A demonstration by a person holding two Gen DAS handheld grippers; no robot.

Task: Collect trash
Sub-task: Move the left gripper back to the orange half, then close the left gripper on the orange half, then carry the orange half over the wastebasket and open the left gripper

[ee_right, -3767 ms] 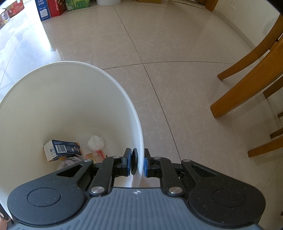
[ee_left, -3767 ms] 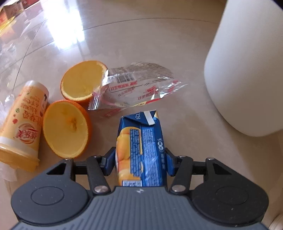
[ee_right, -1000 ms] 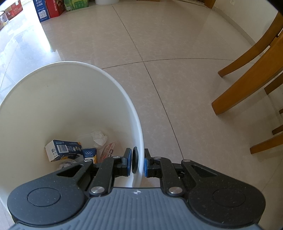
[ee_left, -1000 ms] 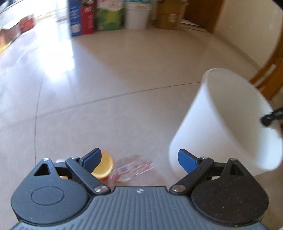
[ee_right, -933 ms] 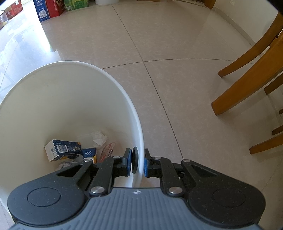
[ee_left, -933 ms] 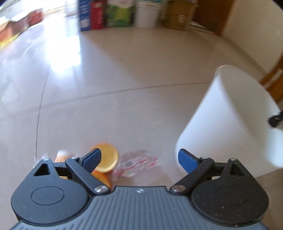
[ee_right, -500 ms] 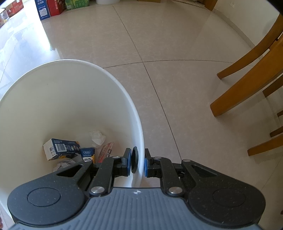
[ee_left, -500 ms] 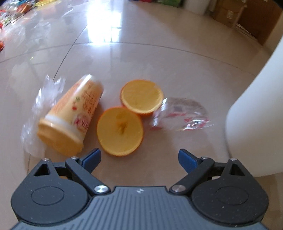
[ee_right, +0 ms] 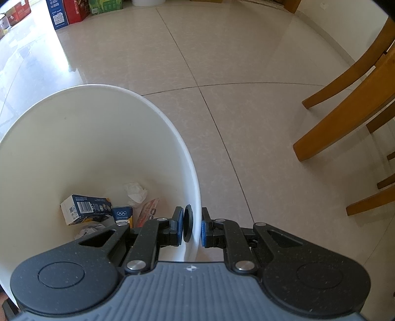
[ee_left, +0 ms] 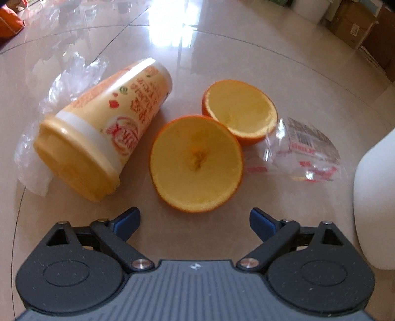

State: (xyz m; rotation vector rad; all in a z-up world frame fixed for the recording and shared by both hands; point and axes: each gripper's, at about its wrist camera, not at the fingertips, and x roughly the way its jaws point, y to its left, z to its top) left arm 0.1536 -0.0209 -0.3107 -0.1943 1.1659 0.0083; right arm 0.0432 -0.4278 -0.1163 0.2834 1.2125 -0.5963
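Observation:
Two hollowed orange halves lie on the tiled floor, the nearer one [ee_left: 196, 163] just ahead of my open left gripper [ee_left: 195, 221], the other [ee_left: 240, 111] behind it. A yellow cup [ee_left: 101, 133] lies on its side to the left, on a clear plastic bag [ee_left: 71, 79]. A clear printed wrapper [ee_left: 303, 153] lies to the right. My right gripper [ee_right: 191, 228] is shut on the rim of the white bin [ee_right: 98, 148], which holds a blue carton [ee_right: 84, 208], a small blue juice box [ee_right: 122, 214], a tissue and a wrapper.
The bin's white wall [ee_left: 375, 197] stands at the right edge of the left wrist view. Wooden chair legs [ee_right: 345, 103] stand to the right of the bin. Boxes [ee_right: 66, 12] line the far wall.
The blue juice box that my left gripper held 3.8 s ago now lies in the bin. The left gripper opened and came back down over the orange halves. The right gripper kept its hold.

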